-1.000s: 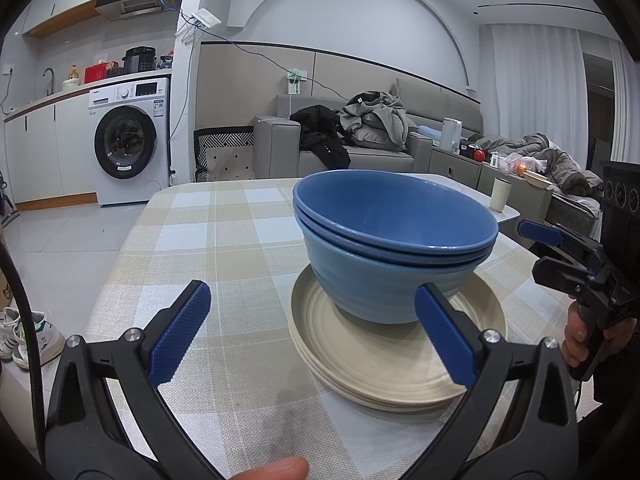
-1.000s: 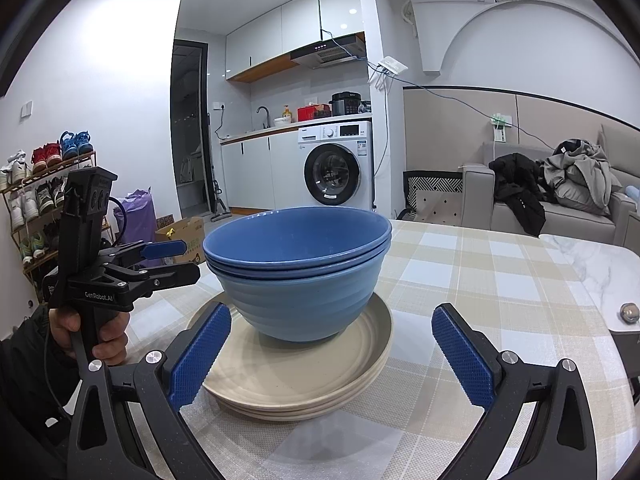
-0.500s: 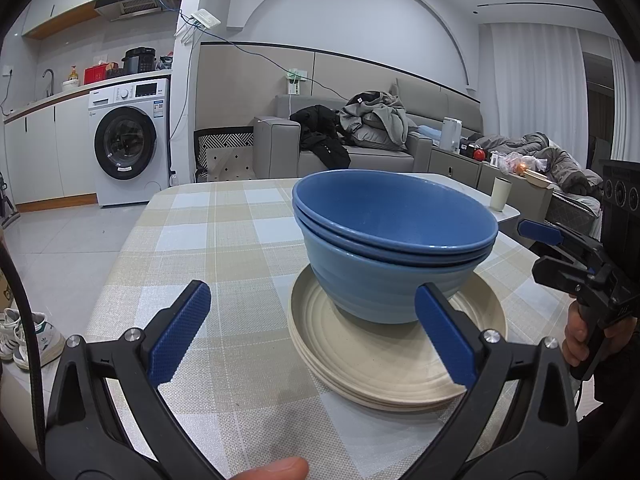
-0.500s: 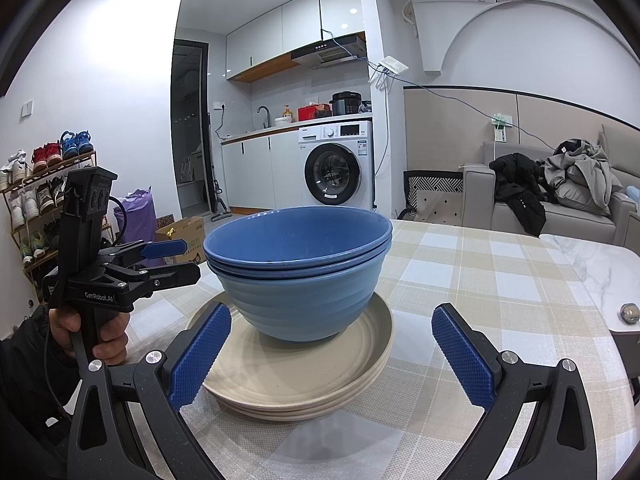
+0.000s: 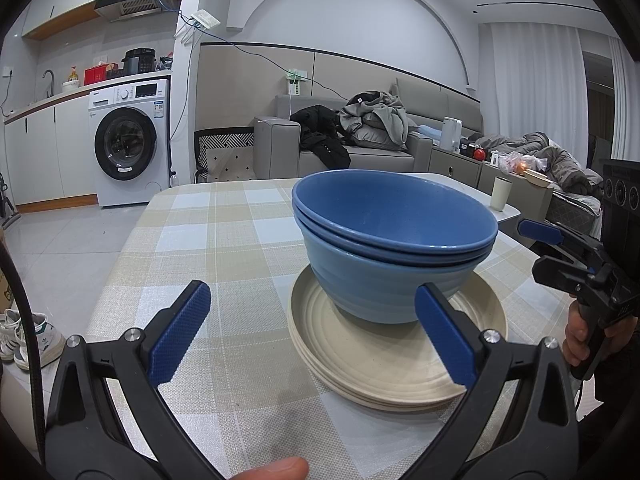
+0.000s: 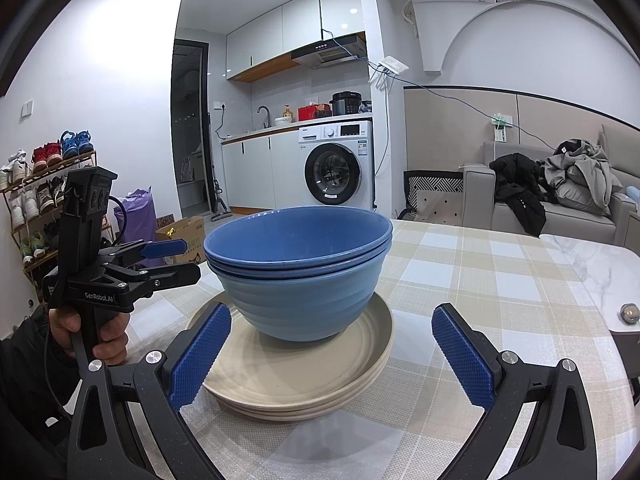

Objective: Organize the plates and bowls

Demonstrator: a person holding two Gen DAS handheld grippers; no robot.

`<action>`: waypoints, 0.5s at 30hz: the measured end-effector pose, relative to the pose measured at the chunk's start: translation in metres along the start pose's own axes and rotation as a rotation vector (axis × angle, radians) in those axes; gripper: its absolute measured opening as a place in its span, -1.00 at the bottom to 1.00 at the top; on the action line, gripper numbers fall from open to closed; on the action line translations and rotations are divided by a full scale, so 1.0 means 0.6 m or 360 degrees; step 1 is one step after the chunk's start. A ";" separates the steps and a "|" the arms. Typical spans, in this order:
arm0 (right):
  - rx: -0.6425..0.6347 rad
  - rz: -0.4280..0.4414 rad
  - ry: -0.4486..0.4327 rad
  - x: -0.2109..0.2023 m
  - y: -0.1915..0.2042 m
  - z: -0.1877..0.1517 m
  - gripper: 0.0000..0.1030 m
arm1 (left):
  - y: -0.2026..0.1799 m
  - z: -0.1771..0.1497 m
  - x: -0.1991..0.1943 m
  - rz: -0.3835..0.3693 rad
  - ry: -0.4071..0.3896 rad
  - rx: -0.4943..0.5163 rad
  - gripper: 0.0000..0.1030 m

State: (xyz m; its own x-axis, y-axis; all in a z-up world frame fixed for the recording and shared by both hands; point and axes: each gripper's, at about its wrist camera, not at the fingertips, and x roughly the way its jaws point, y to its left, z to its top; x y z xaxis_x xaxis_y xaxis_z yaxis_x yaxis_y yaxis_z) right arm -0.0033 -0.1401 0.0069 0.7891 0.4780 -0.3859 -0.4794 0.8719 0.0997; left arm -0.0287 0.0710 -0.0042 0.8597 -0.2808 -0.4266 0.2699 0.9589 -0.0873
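A stack of three nested blue bowls (image 5: 392,240) sits on a stack of cream plates (image 5: 384,364) on the checked tablecloth. The same bowls (image 6: 300,268) and plates (image 6: 304,376) show in the right wrist view. My left gripper (image 5: 312,332) is open and empty, just short of the plates on their left side. My right gripper (image 6: 332,350) is open and empty, close to the plates' near edge. Each gripper shows from the side in the other's view: the right one (image 5: 560,248) and the left one (image 6: 160,260), both open.
The table (image 5: 224,248) carries a beige and blue checked cloth. A white cup (image 5: 501,193) stands on a marble side top at the far right. A small round object (image 6: 629,313) lies on the marble top. A washing machine, sofa and shoe rack stand beyond.
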 end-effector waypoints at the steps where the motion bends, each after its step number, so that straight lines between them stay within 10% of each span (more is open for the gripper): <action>1: 0.0000 0.0000 0.0001 0.000 0.000 0.000 0.99 | 0.000 0.000 -0.001 0.0000 0.0000 0.0000 0.97; 15: -0.0001 0.0000 0.0000 0.000 0.000 0.000 0.99 | 0.001 0.000 0.000 -0.0002 -0.0009 0.0003 0.97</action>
State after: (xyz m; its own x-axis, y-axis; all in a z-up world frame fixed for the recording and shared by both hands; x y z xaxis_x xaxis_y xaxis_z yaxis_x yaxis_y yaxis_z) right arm -0.0033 -0.1400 0.0068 0.7889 0.4780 -0.3861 -0.4796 0.8718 0.0993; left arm -0.0289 0.0715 -0.0043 0.8618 -0.2821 -0.4216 0.2717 0.9585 -0.0859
